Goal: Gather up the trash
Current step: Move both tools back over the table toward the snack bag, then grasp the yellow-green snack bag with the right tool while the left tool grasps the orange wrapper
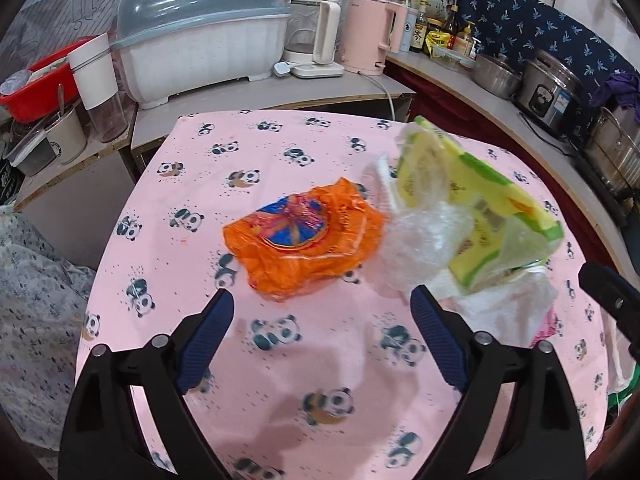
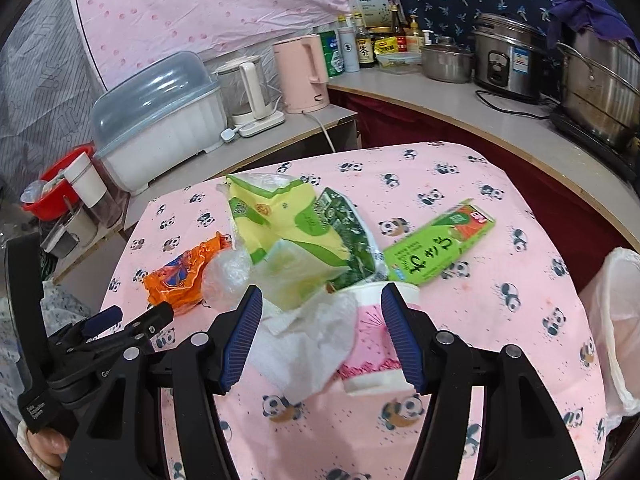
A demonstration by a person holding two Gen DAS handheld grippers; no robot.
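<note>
My left gripper (image 1: 322,312) wide, empty, near orange wrapper (image 1: 304,236); right gripper (image 2: 322,312) clamped on trash-stuffed paper cup (image 2: 374,354).

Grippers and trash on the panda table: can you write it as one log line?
left gripper: open, empty, facing orange wrapper | right gripper: around pink paper cup, grip unclear | white-lined bin: at table's right edge

Glossy crinkled plastic orange wrapper (image 1: 304,236); soft matt paper napkin (image 2: 304,336).
</note>
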